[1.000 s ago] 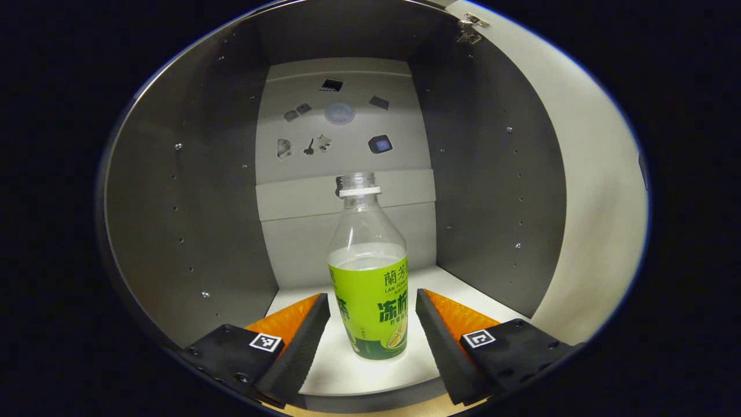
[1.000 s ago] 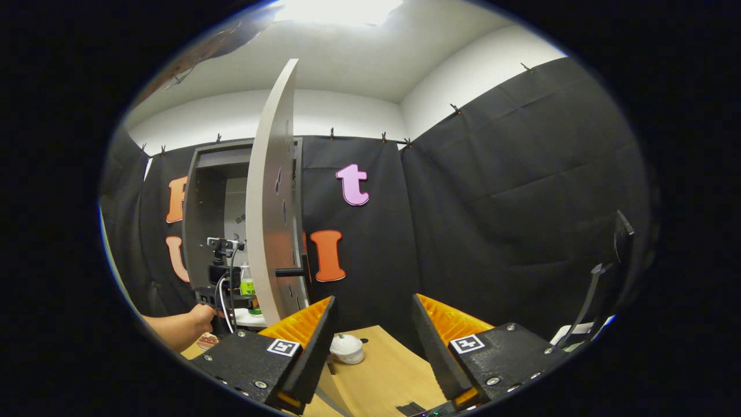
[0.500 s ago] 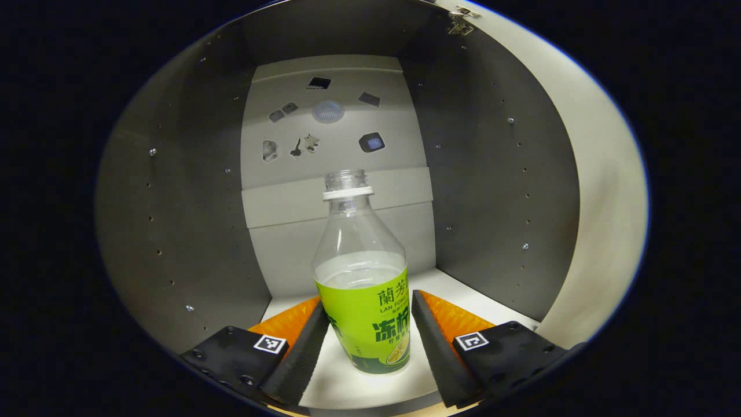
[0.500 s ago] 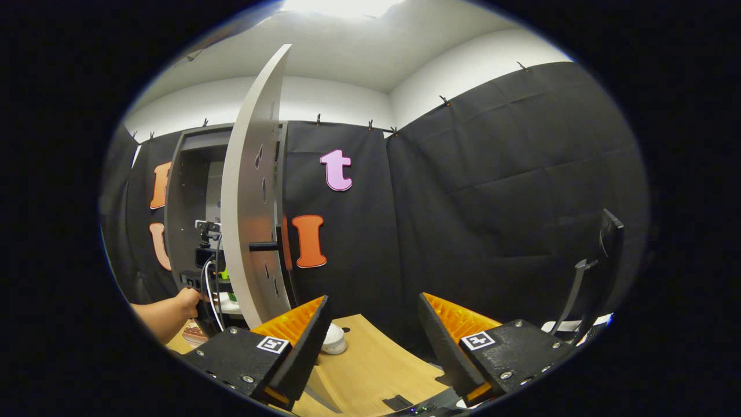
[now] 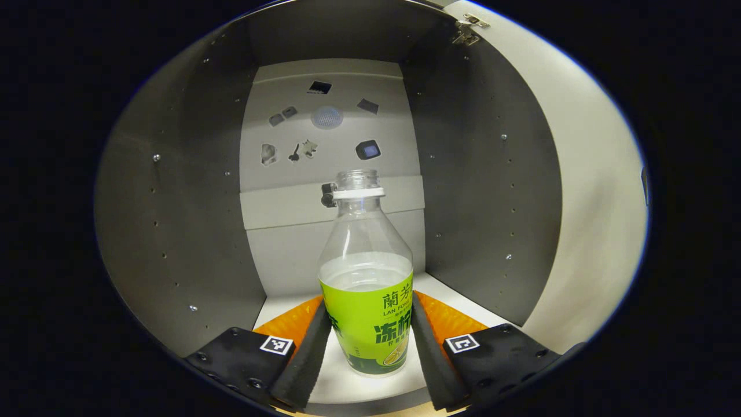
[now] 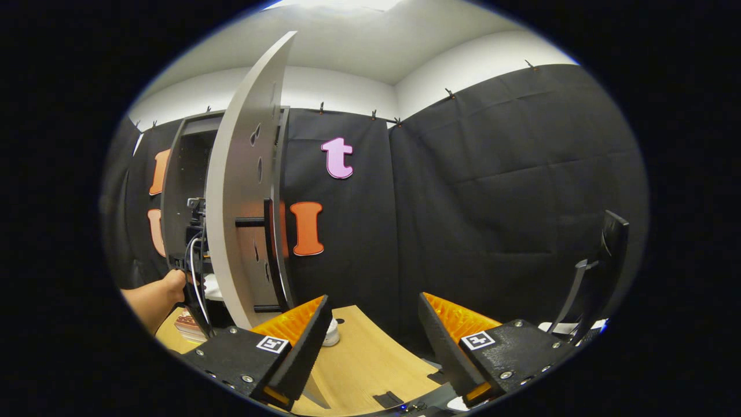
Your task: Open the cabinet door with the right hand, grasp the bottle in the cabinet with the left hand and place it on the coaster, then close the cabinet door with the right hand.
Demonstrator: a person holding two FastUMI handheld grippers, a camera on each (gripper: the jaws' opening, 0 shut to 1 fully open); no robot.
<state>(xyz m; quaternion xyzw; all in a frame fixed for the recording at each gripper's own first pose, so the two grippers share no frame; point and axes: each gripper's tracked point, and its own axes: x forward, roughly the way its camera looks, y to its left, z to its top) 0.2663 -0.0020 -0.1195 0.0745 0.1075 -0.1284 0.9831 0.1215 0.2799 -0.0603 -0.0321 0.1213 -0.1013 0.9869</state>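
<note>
Left tongs are inside the cabinet, closed in on the bottle. Both fingers sit flush against the green label, one on each side, low on the body. Looks like a grip from both sides.

The bottle stands upright on the cabinet's white shelf floor, near the front edge, roughly centred between the grey side walls. No cap on it; the white neck ring is visible. Liquid level sits just above the label top. A small dark fitting shows on the back panel just left of the bottle neck, and there are a few odd-shaped cutouts higher up on the back panel.

The cabinet door is swung wide open, edge-on in the right gripper view, with its dark handle sticking out to the right. A hinge shows at top right in the left gripper view.

Right tongs are open and empty, held over the wooden bench, well apart from the door. A small white round object sits on the bench past the left finger.

In the right gripper view the person's hand reaches into the cabinet opening at far left, with cables hanging beside it.
</note>
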